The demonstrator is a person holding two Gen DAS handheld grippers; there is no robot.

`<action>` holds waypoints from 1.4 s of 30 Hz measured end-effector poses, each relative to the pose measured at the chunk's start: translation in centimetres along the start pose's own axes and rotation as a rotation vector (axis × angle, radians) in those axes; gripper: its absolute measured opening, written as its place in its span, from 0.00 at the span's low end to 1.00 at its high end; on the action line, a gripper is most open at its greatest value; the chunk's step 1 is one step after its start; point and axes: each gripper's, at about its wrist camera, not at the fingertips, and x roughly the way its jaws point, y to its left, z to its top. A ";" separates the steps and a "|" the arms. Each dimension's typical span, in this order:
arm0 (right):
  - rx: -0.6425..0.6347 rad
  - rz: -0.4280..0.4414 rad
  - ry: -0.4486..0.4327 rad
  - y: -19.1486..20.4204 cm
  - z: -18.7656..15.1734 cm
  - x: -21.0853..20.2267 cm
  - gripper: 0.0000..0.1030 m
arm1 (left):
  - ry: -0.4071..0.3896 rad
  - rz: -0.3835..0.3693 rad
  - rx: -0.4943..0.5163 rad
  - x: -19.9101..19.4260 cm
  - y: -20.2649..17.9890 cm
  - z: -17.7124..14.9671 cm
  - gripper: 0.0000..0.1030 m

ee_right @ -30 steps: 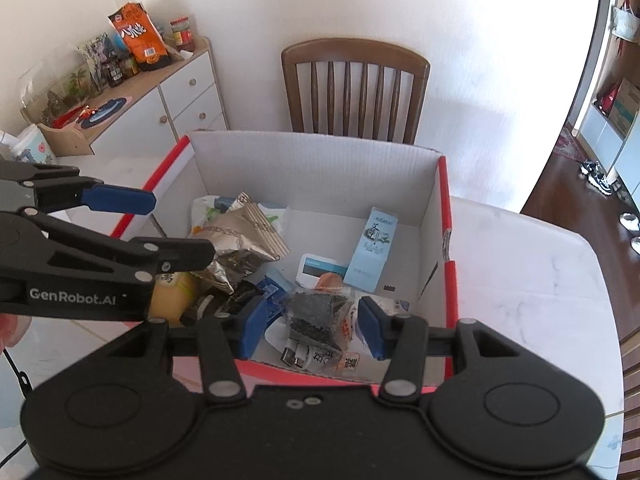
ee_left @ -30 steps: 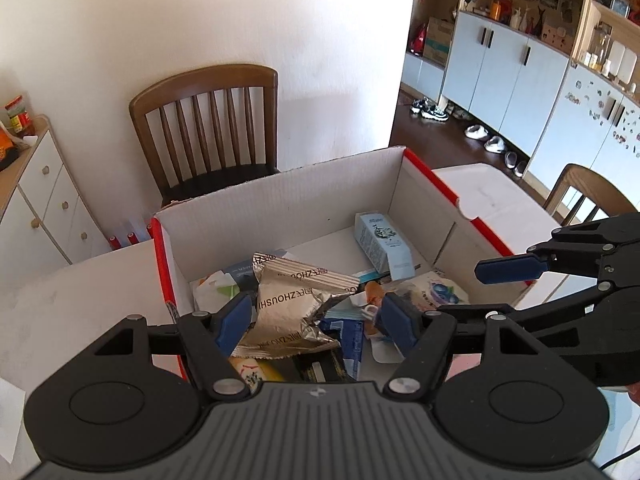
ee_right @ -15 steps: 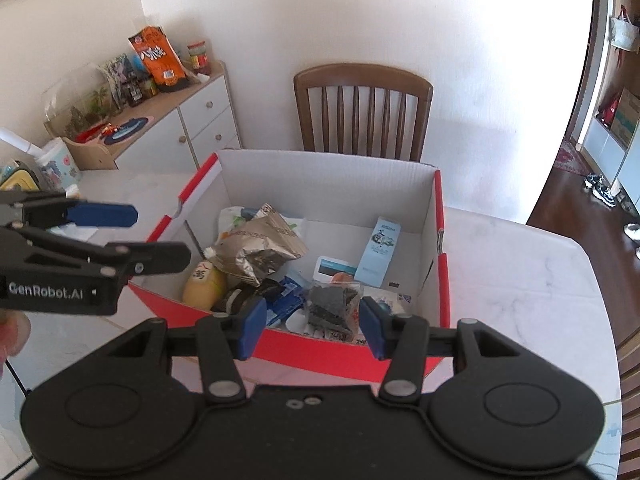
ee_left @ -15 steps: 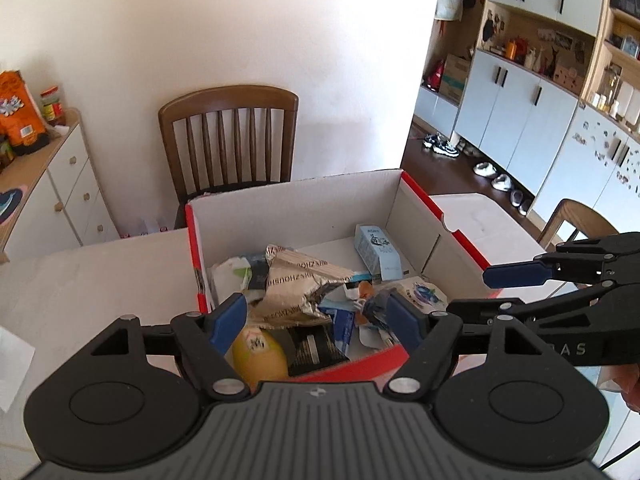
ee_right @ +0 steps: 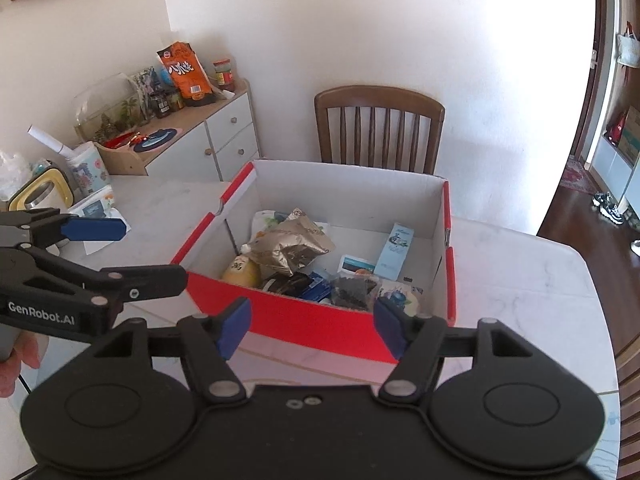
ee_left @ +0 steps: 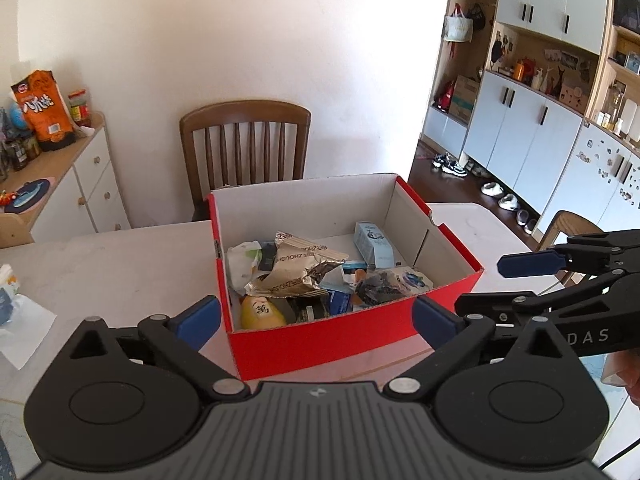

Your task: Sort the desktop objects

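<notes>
A red cardboard box (ee_left: pixel 320 344) with white inner walls stands on the pale table. In it lie a crumpled silver foil bag (ee_left: pixel 296 268), a yellow round fruit-like thing (ee_left: pixel 262 312), a pale blue carton (ee_left: pixel 372 242), a dark packet (ee_left: pixel 378 284) and several small sachets. My left gripper (ee_left: pixel 318 316) hovers before the box's near wall, its jaws opening wide with nothing between them. My right gripper (ee_right: pixel 312 326) hangs at the box's near corner, jaws also opening and empty. The same foil bag (ee_right: pixel 288 244) and carton (ee_right: pixel 396 250) show in the right wrist view.
A wooden chair (ee_left: pixel 244 140) stands behind the table against the wall. A white sideboard (ee_right: pixel 224 140) at the left carries an orange snack bag (ee_right: pixel 186 76) and jars. Paper and tissues (ee_left: pixel 20 320) lie on the table's left. Tall cabinets (ee_left: pixel 528 144) and another chair (ee_left: pixel 568 228) stand at the right.
Both grippers have drawn back and up from over the box's contents to in front of its near wall. Both pairs of jaws have spread wider. The items stay in the box.
</notes>
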 end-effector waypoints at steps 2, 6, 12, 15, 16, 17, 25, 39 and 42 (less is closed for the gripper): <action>0.006 0.001 -0.012 0.1 -0.4 -0.6 0.70 | -0.003 0.002 -0.010 -0.6 0.0 -0.4 1.00; 0.024 0.003 -0.027 0.4 -1.4 -1.8 0.72 | -0.009 0.011 -0.019 -2.0 -0.3 -1.3 1.00; 0.026 -0.002 -0.042 1.1 -3.0 -3.4 0.75 | 0.003 0.009 -0.021 -3.8 -1.1 -3.1 1.00; 0.031 -0.005 -0.050 1.2 -3.5 -4.1 0.75 | 0.005 0.009 -0.014 -4.6 -1.5 -3.7 1.00; 0.032 -0.007 -0.053 1.2 -3.7 -4.3 0.75 | 0.004 0.011 -0.011 -4.8 -1.6 -3.9 1.00; 0.032 -0.009 -0.055 1.2 -3.8 -4.5 0.75 | 0.005 0.010 -0.009 -5.1 -1.7 -4.1 1.00; 0.047 -0.020 -0.049 1.0 -5.2 -5.6 0.75 | -0.010 0.016 0.008 -6.8 -3.0 -5.1 1.00; 0.079 -0.025 -0.028 0.5 -7.1 -6.5 0.75 | -0.001 0.008 0.011 -7.3 -3.4 -6.0 1.00; 0.087 -0.025 -0.020 0.4 -7.4 -6.4 0.75 | 0.003 0.008 0.010 -7.3 -3.5 -6.1 0.99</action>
